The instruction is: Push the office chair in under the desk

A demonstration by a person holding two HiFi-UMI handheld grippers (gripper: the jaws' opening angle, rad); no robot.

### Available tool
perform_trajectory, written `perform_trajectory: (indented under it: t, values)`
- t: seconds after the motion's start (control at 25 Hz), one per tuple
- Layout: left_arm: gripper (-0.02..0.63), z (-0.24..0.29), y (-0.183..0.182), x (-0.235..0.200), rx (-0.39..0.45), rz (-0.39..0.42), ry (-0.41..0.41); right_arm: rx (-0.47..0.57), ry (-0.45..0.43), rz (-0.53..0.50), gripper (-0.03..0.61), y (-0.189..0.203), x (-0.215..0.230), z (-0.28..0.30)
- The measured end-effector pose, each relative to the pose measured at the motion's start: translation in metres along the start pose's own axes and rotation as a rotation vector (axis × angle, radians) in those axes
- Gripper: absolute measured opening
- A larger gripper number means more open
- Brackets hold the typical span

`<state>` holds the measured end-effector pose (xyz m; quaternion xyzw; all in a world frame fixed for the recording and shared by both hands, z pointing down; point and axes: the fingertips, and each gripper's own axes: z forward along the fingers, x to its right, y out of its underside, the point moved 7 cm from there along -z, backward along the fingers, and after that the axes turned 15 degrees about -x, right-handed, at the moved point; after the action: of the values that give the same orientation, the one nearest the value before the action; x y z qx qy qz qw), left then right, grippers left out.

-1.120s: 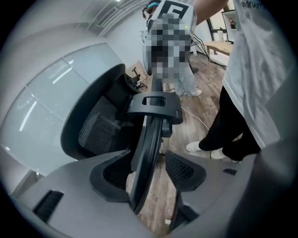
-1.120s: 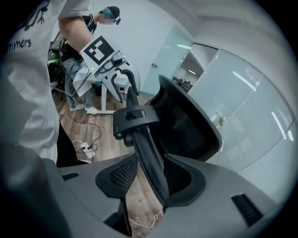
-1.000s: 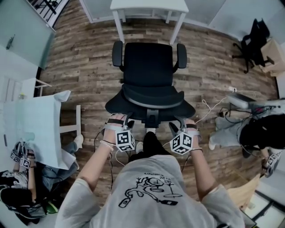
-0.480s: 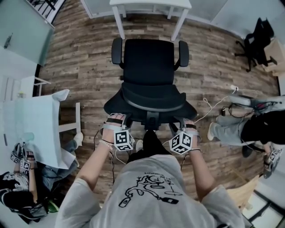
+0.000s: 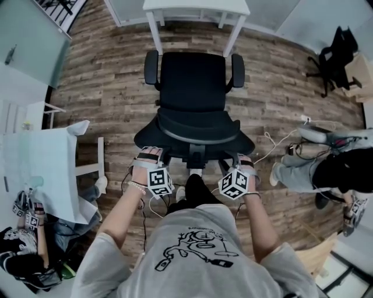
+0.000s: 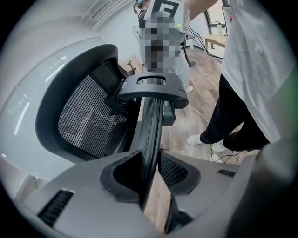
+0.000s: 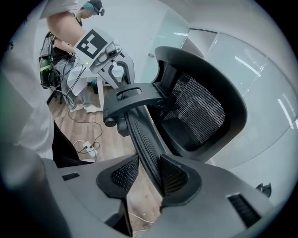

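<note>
Office chair (image 5: 192,81), backrest rim now clamped by left hand-held gripper (image 6: 151,173) and right hand-held gripper (image 7: 145,175).

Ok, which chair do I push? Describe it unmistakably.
Find the white desk at the top of the head view. The office chair stands just before it, seat toward the desk. Unlike the other black chair at far right, it sits centred, nearest the desk.

Chair (image 5: 192,81) blk mesh; floor (image 5: 116,87) matt wood
</note>
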<state>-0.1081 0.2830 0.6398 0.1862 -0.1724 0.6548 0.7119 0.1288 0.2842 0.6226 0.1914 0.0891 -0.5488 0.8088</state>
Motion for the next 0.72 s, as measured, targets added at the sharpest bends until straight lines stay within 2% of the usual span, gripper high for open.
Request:
perform_trajectory:
  t: [0.72]
  values:
    - [0.117,0.048,0.003,-0.069,-0.101,-0.001,0.002,-0.011,-0.039,-0.011,0.16,-0.039,0.065,0.041]
